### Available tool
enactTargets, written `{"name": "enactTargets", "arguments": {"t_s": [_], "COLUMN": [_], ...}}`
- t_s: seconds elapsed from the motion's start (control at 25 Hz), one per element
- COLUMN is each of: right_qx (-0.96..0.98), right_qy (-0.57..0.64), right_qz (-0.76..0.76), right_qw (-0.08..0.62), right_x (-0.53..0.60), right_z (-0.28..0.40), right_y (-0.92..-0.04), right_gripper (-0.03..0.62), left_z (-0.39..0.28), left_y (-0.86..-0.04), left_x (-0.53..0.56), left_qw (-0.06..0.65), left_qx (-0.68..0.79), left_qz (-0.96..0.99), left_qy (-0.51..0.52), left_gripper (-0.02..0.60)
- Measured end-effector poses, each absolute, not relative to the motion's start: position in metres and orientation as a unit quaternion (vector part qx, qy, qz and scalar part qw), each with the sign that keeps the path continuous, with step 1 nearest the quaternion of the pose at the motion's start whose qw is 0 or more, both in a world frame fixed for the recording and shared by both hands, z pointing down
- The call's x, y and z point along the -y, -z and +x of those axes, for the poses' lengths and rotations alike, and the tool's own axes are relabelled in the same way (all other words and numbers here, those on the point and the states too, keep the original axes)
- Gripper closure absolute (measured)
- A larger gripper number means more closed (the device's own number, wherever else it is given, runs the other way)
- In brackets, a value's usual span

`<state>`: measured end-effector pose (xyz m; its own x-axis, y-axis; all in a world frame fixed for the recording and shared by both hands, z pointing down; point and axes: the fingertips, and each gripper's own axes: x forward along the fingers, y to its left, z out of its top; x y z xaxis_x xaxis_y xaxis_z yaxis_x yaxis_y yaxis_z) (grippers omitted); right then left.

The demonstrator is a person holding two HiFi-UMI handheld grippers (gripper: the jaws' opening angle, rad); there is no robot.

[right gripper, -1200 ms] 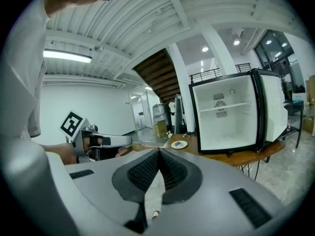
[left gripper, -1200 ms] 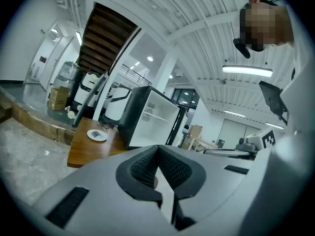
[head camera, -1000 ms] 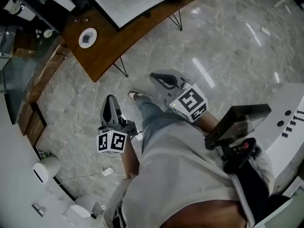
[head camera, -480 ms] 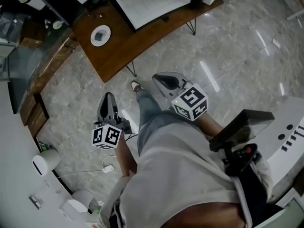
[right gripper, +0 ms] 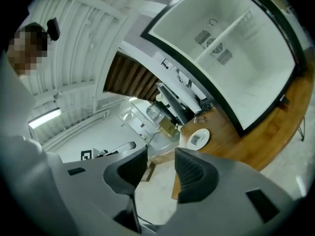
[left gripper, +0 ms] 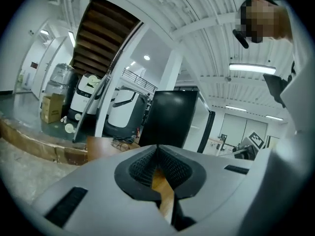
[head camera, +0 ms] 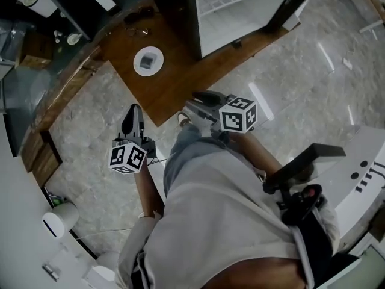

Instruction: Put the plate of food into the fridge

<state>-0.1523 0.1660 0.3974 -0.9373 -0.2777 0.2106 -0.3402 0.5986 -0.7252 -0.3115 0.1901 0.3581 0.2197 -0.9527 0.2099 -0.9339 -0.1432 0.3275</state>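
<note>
Plainly, round white plate (head camera: 138,65), grey squarish food (head camera: 148,59) centred, wooden table (head camera: 180,84)

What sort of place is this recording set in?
Probably an office or lab hall rather than a home kitchen: polished stone floor, a wooden table bearing an open fridge and a plate, a staircase behind.

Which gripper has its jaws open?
The right gripper: its jaws have just been opening, apart with nothing between them; the left gripper has them shut.

Curved wooden table (head camera: 180,80) with a plate of food (head camera: 148,61), spectacles (head camera: 137,31) and the open fridge (head camera: 240,8) on it.
</note>
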Motion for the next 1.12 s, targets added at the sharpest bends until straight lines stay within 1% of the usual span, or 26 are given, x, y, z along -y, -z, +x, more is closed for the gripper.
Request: {"name": "enactTargets", "arguments": {"t_s": [0.16,0.24,0.32,0.48,0.68,0.76,0.84,0.96,1.04,1.12], "right_qx": [0.864,0.852,0.842,0.827,0.844,0.85,0.856,0.847,0.84,0.833], "right_qy": [-0.46,-0.475,-0.485,-0.495,-0.463,-0.445,-0.42,-0.417,-0.429,-0.449], "right_qz": [0.205,0.218,0.233,0.262,0.266,0.27,0.279,0.291,0.291,0.291], "right_qw": [0.026,0.025,0.031,0.047,0.062,0.083,0.117,0.155,0.159,0.143], "right_x": [-0.098,-0.079,-0.07,-0.061,-0.046,-0.036,-0.028,-0.016,-0.008,0.003], "right_z": [-0.262,-0.297,-0.317,-0.336,-0.364,-0.375,-0.381,-0.388,-0.392,-0.398], "right_y": [-0.42,-0.432,-0.443,-0.47,-0.481,-0.486,-0.499,-0.521,-0.529,-0.536], "right_gripper": [0.436,0.436,0.436,0.436,0.436,0.436,0.47,0.47,0.47,0.47], "left_z": [-0.426,-0.462,-0.482,-0.5,-0.505,-0.507,-0.511,-0.519,-0.525,-0.53], "left_y": [-0.391,-0.413,-0.431,-0.451,-0.466,-0.472,-0.479,-0.49,-0.503,-0.52], "left_x": [-0.115,-0.089,-0.07,-0.045,-0.029,-0.023,-0.017,-0.004,0.006,0.016], "left_qw": [0.215,0.225,0.235,0.253,0.26,0.265,0.269,0.264,0.27,0.285], "left_qx": [0.608,0.599,0.589,0.582,0.586,0.587,0.588,0.594,0.593,0.591], "left_qz": [0.764,0.768,0.772,0.772,0.767,0.764,0.762,0.758,0.755,0.75], "left_qy": [0.01,-0.013,-0.04,-0.033,-0.024,-0.028,-0.036,-0.057,-0.074,-0.086], "left_gripper": [0.563,0.563,0.563,0.563,0.563,0.563,0.563,0.563,0.565,0.565]}}
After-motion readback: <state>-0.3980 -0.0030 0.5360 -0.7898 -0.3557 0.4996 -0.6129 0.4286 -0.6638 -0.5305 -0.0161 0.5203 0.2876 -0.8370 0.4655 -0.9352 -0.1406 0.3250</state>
